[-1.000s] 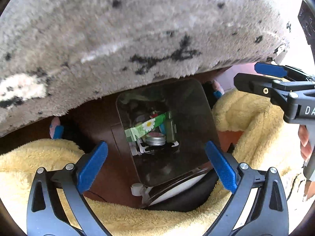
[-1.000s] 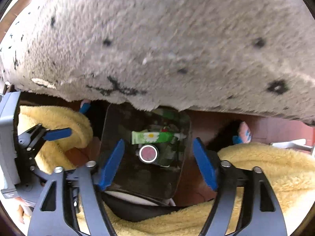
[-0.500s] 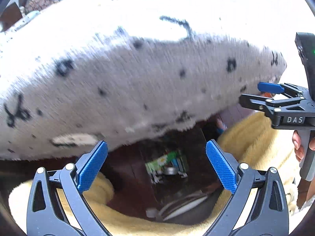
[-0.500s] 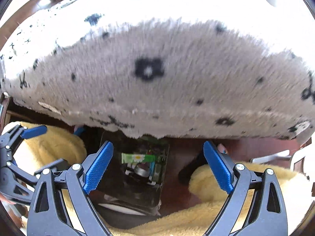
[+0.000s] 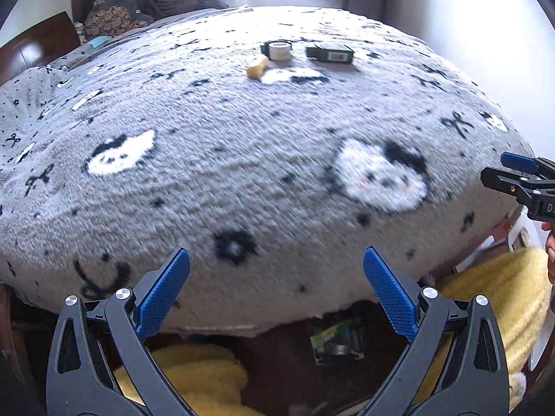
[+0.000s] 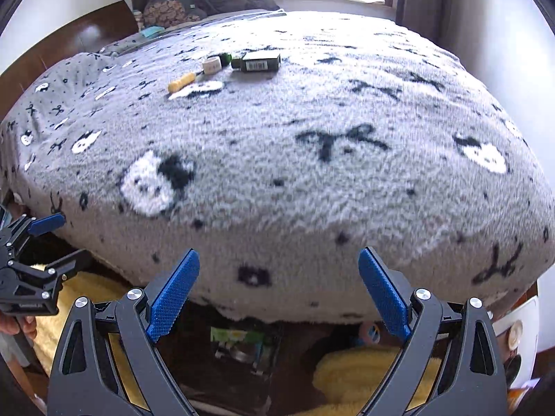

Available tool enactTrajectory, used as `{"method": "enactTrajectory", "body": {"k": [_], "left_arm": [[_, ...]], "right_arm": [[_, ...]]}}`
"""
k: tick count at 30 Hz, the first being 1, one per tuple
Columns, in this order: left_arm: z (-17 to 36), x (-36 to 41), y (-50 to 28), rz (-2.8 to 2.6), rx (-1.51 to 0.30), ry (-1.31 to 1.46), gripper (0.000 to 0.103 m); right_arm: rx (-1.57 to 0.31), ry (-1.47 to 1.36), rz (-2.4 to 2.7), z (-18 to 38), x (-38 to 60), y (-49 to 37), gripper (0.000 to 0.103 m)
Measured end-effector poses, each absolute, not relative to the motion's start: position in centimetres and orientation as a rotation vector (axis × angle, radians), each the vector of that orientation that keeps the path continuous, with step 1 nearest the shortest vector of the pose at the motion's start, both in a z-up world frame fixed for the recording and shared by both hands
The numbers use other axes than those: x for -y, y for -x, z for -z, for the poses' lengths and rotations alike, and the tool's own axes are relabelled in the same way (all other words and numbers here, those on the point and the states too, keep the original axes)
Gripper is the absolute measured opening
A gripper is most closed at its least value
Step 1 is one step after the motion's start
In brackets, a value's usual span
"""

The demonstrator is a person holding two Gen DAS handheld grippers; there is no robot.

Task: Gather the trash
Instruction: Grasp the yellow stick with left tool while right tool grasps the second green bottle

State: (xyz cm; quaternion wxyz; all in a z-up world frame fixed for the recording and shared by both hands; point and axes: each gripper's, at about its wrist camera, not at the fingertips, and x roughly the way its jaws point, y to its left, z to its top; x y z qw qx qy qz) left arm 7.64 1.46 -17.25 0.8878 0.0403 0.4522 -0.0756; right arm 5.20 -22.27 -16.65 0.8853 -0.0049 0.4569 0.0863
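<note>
Now both grippers hang over the near edge of the bed. Left gripper (image 5: pixel 275 291): jaws spread wide, nothing between the blue ribbed pads. Right gripper (image 6: pixel 277 293): likewise wide apart and empty.

Trash lies far across the grey fleece blanket (image 5: pixel 242 159), grouped left of centre:
- yellow tube (image 6: pixel 181 82), nearest of the group, lying flat, small and rounded. Likely light; may roll. Take it across the middle of its length.
- roll of tape (image 6: pixel 212 65), just beyond the tube, pale, stiff ring. Pinch across the outer rim.
- dark box (image 6: pixel 261 62) with a white barcode label, right of the tape, flat-sided, probably thin card. Grip the long sides gently; it could crush.
- small dark green bottle or cap (image 6: pixel 226 58) between tape and box; too small to tell which.

Blanket is deep pile, soft, printed with black bows and white faces; items may sink in, so the pads may catch fleece.

Bin (image 6: pixel 242 346) sits on the floor below the near bed edge, dark, holding wrappers already. Yellow fluffy fabric (image 6: pixel 364 374) lies on both sides of it.
</note>
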Motion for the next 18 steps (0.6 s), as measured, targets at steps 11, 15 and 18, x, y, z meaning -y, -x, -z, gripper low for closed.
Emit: {"method": "enactTrajectory", "body": {"k": [11,15,18], "left_arm": [[15.7,-2.1,-16.5,0.143,-0.903,-0.089,0.095],[15.5,-1.8,-20.4,0.162,-0.900,-0.091,0.095],[15.9,-1.5,-23.3,0.167,-0.903,-0.110,0.089]], "right_arm": [[-0.919,0.024,-0.163,13.6,22.3,-14.2,0.093],[-0.921,0.030,-0.182,13.8,21.8,-18.7,0.093],[-0.934,0.007,-0.190,14.1,21.2,-22.8,0.093]]}}
